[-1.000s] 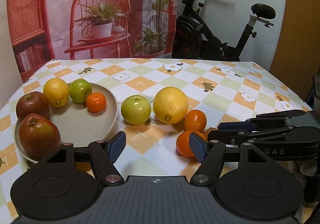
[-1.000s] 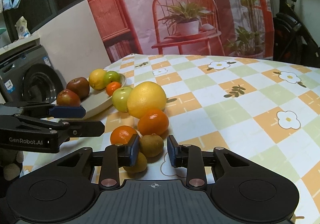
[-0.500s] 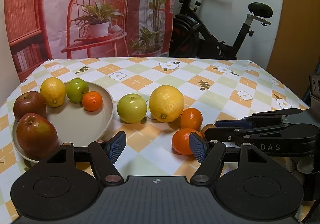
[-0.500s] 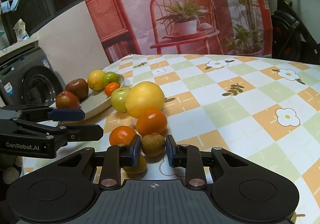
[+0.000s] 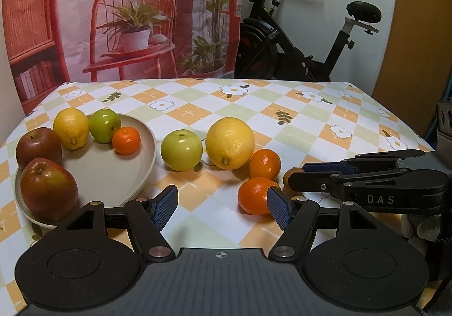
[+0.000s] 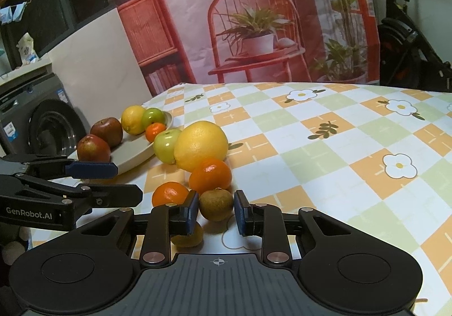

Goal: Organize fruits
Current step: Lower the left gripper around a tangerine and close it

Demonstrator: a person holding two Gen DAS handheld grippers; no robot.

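A beige plate (image 5: 113, 174) at the left holds two red apples (image 5: 48, 189), a lemon (image 5: 70, 128), a green apple (image 5: 104, 125) and a small mandarin (image 5: 126, 140). On the cloth beside it lie a green apple (image 5: 181, 150), a big yellow citrus (image 5: 229, 143) and two mandarins (image 5: 264, 164). My right gripper (image 6: 217, 210) is shut on a brown kiwi (image 6: 216, 204), pads against its sides; a second kiwi (image 6: 188, 237) lies under its left finger. My left gripper (image 5: 223, 208) hovers open and holds nothing, in front of the nearer mandarin (image 5: 254, 195).
The table has a checked flower cloth (image 5: 282, 107) with bare room at the back and right. An exercise bike (image 5: 296, 42) and a printed backdrop (image 5: 127, 19) stand behind it. A washing machine (image 6: 34, 118) sits off the left edge.
The right gripper's jaws have drawn in a little onto the kiwi. The left gripper has stayed open and still.
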